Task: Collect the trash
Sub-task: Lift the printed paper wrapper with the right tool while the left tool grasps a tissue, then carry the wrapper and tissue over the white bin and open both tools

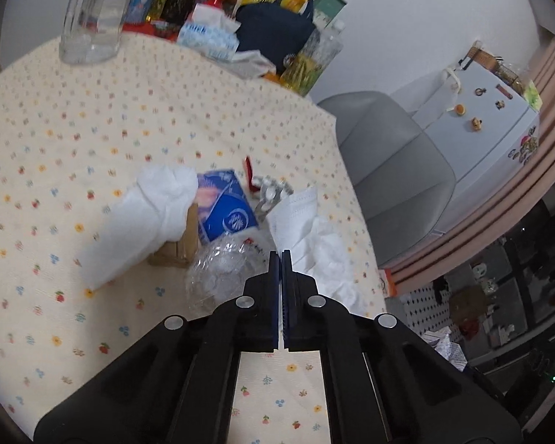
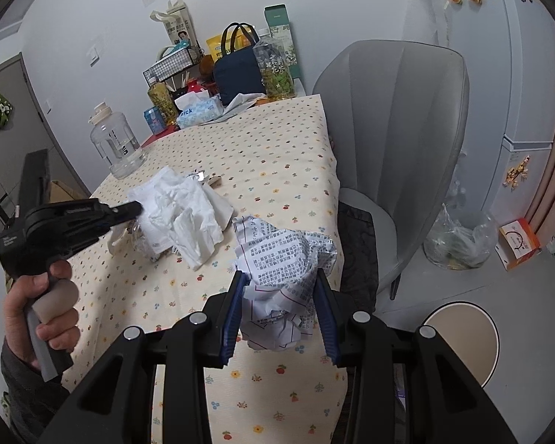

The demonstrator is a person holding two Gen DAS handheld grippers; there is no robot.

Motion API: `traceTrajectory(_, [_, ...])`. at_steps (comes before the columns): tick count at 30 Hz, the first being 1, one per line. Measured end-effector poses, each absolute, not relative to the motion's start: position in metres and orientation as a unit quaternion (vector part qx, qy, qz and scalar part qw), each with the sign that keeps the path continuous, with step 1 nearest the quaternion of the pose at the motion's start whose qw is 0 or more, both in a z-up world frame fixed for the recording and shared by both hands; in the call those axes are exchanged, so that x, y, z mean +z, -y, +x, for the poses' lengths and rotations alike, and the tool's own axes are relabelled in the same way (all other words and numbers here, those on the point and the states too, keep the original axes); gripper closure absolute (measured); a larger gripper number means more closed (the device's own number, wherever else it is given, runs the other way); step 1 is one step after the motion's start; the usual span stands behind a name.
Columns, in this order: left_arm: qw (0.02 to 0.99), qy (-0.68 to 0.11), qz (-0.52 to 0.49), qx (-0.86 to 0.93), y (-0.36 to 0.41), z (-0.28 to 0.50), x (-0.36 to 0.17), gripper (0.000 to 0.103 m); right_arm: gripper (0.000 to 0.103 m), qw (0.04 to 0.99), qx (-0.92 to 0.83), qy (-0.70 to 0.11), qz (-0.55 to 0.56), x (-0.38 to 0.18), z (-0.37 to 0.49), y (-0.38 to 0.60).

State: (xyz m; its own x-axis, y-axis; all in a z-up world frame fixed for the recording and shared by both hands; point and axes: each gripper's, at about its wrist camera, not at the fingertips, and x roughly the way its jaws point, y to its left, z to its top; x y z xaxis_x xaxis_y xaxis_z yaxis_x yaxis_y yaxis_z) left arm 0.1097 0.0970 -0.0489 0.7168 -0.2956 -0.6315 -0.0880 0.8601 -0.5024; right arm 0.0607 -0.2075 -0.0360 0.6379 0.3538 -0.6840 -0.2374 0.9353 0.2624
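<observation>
A heap of trash lies on the flowered tablecloth [image 1: 92, 129]: a white tissue [image 1: 155, 218], a blue packet [image 1: 224, 211], crumpled clear plastic [image 1: 222, 273], a blister pack [image 1: 273, 192] and white paper [image 1: 296, 218]. My left gripper [image 1: 281, 255] is shut just above the plastic, and I see nothing between its fingers. In the right wrist view a hand [image 2: 51, 296] holds the left gripper [image 2: 135, 208], whose tip touches the tissue pile [image 2: 181, 214]. My right gripper [image 2: 280, 277] is shut on a crumpled printed paper [image 2: 285, 251] near the table's right edge.
A clear jug [image 2: 116, 144] stands at the table's left. A navy bag [image 2: 236, 70], tissue box [image 2: 198, 111] and bottles crowd the far end. A grey chair [image 2: 396, 129] is beside the table. On the floor sit a filled plastic bag [image 2: 458, 240] and an orange box [image 2: 520, 244].
</observation>
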Motion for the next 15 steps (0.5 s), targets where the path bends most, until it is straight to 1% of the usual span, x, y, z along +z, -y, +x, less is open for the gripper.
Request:
traceTrajectory(4, [0.909, -0.338, -0.240, -0.050, -0.095, 0.097, -0.017, 0.101, 0.067, 0.906, 0.160, -0.385, 0.077, -0.030, 0.057, 0.213])
traceTrajectory(10, [0.939, -0.284, -0.187, -0.051, -0.076, 0.080, 0.035, 0.101, 0.067, 0.914, 0.146, -0.369, 0.083, -0.019, 0.054, 0.229])
traceTrajectory(15, [0.943, -0.272, -0.177, -0.079, -0.055, 0.080, 0.063, 0.101, 0.067, 0.919, 0.130, -0.360, 0.094, -0.015, 0.054, 0.249])
